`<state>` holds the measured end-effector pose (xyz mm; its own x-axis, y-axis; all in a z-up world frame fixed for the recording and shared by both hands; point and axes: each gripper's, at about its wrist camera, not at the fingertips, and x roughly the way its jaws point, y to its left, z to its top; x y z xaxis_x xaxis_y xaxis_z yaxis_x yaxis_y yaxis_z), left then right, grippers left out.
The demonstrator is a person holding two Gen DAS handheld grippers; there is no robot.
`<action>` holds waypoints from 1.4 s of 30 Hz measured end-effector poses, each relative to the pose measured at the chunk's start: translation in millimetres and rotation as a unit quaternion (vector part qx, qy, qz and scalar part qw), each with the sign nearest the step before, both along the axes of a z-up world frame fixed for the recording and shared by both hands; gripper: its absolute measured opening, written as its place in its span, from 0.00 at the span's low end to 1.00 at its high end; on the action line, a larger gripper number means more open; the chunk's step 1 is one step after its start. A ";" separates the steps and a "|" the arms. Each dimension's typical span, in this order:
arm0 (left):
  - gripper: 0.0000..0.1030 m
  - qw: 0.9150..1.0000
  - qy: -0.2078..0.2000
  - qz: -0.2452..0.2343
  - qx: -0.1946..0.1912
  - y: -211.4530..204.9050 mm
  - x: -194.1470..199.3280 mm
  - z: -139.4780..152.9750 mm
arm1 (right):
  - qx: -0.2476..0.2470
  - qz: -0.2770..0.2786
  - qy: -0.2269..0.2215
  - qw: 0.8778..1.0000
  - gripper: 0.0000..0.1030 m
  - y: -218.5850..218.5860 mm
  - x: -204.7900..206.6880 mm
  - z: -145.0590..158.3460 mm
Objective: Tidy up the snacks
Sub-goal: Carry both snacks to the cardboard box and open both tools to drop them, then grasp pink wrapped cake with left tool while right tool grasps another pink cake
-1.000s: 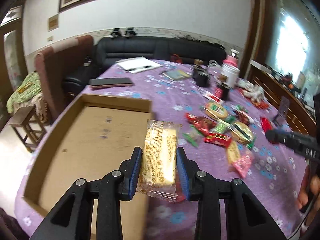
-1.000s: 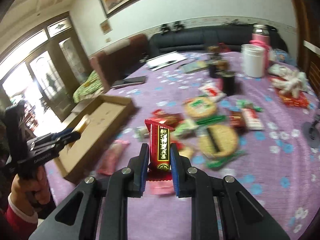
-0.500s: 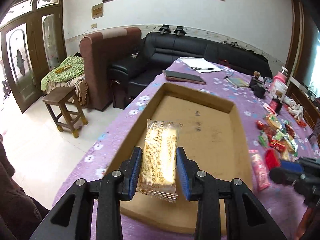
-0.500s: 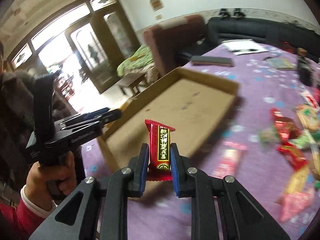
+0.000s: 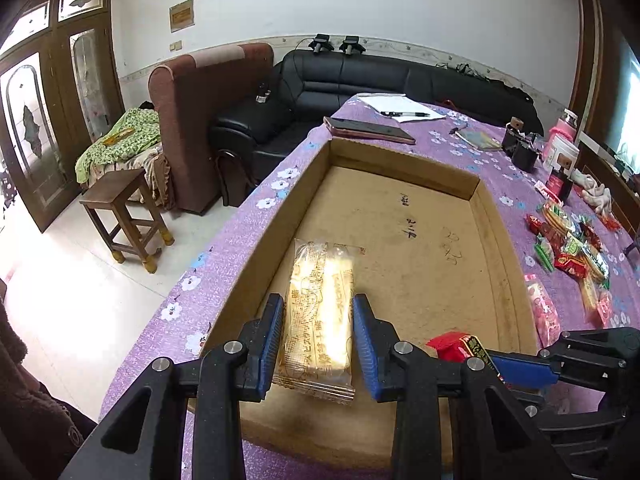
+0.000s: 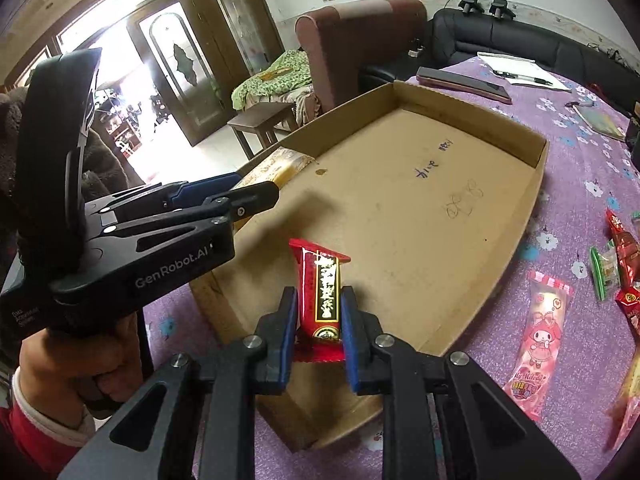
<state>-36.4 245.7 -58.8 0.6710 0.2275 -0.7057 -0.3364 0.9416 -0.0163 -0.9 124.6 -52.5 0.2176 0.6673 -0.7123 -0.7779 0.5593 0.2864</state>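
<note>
My left gripper (image 5: 316, 336) is shut on a yellow biscuit packet (image 5: 318, 320) and holds it over the near end of a shallow cardboard box (image 5: 404, 164). My right gripper (image 6: 318, 320) is shut on a red snack packet (image 6: 322, 292) over the box's near corner (image 6: 472, 120). The right gripper and its red packet (image 5: 460, 346) show at lower right in the left wrist view. The left gripper (image 6: 256, 196) with the yellow packet (image 6: 276, 168) shows at left in the right wrist view. The box holds nothing else.
Several loose snack packets (image 5: 572, 248) lie on the purple tablecloth right of the box, among them a pink packet (image 6: 538, 336). A phone (image 5: 368, 130), papers (image 5: 396, 106), jars (image 5: 562, 154) stand farther back. A wooden stool (image 5: 124, 208), armchair and black sofa stand left of the table.
Both grippers swung left from the snack pile to the box and now hold their packets over its near end, close together. Both packets stay gripped.
</note>
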 end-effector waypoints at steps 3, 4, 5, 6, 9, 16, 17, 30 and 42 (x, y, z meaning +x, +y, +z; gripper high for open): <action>0.36 1.000 0.006 0.000 0.000 1.6 2.1 -3.3 | -0.009 0.001 -0.001 1.000 0.20 3.4 0.5 -3.8; 0.36 1.000 0.007 0.000 0.000 1.8 2.5 -4.0 | -0.011 0.000 -0.003 1.000 0.20 3.9 0.5 -4.6; 0.36 1.000 0.010 0.001 0.001 2.0 3.1 -4.7 | -0.012 -0.001 -0.004 1.000 0.21 3.9 0.1 -5.1; 0.37 1.000 0.014 0.002 0.003 1.9 4.3 -5.4 | -0.011 0.000 -0.002 1.000 0.21 4.1 -0.1 -5.6; 0.38 1.000 0.019 0.009 0.006 3.5 4.5 -6.4 | -0.016 -0.004 -0.012 1.000 0.40 6.0 3.4 -5.5; 0.79 0.999 -0.007 0.015 0.031 -5.2 -2.6 11.0 | 0.012 -0.024 -0.022 0.999 0.43 -21.7 6.8 11.0; 0.79 0.999 -0.012 0.011 0.036 -8.6 -3.3 14.9 | 0.016 -0.031 -0.026 0.999 0.44 -29.2 7.7 14.4; 0.91 0.999 -0.029 -0.031 0.025 -62.7 5.8 34.2 | 0.022 -0.157 -0.017 0.987 0.65 -153.0 29.6 3.3; 0.95 0.998 -0.026 -0.054 0.020 -118.2 18.0 35.8 | 0.033 -0.231 -0.019 0.972 0.70 -232.0 32.7 0.7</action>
<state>-18.5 127.5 -23.0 0.7289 0.1789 -0.6608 -0.2330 0.9725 0.0063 31.8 -107.5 -51.8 0.5310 0.5354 -0.6568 -0.4581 0.8334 0.3091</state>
